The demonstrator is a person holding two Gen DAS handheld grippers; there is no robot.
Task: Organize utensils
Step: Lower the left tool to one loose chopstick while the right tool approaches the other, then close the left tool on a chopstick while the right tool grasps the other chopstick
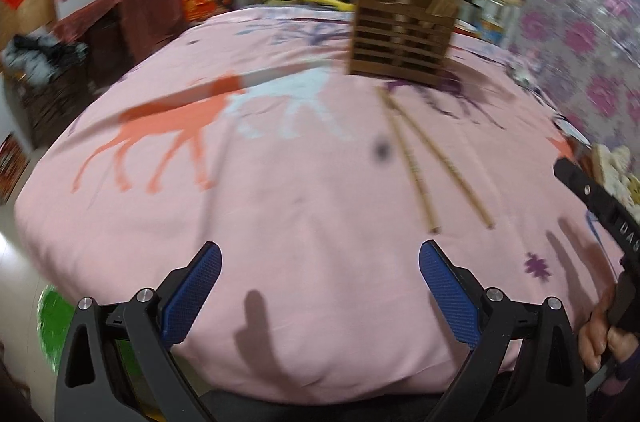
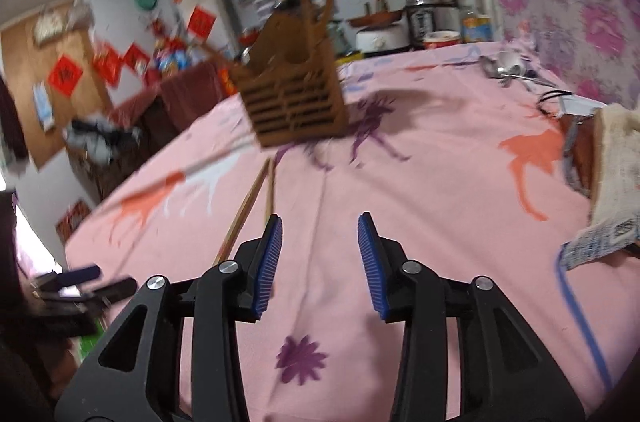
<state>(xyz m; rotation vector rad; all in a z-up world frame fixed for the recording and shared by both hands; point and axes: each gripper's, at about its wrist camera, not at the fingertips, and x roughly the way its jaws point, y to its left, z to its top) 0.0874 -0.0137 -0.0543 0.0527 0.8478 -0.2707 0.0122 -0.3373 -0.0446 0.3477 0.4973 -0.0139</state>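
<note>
Two chopsticks (image 1: 424, 158) noted lying loose on the pink cloth of the worktop (image 1: 280, 222), crossing near their far ends just before the wooden holder (image 1: 400, 34); none lifted. One holder counted, upright, with several sticks already leaning inside, exact number not readable through blur. One knife (image 1: 192, 94) with an orange handle noted left of the holder, blade toward it. A small heap of spoons (image 2: 504, 66) at the far right edge, count not legible. Left claw (image 1: 320, 294) found wide apart, empty, over bare cloth short of the chopsticks. Right claw (image 2: 320, 254) found partly apart, empty, with the near ends of the chopsticks just outside its left pad. Risks judged as follows: closing on one stick only, owing to the crossed lie and the offset; pinching the soft cloth along with a stick and dragging it, which could tip the light holder; rolling of the round sticks away from the pads; brushing the knife blade while reaching for the holder. Heavy motion blur noted in both views, limiting certainty.
</note>
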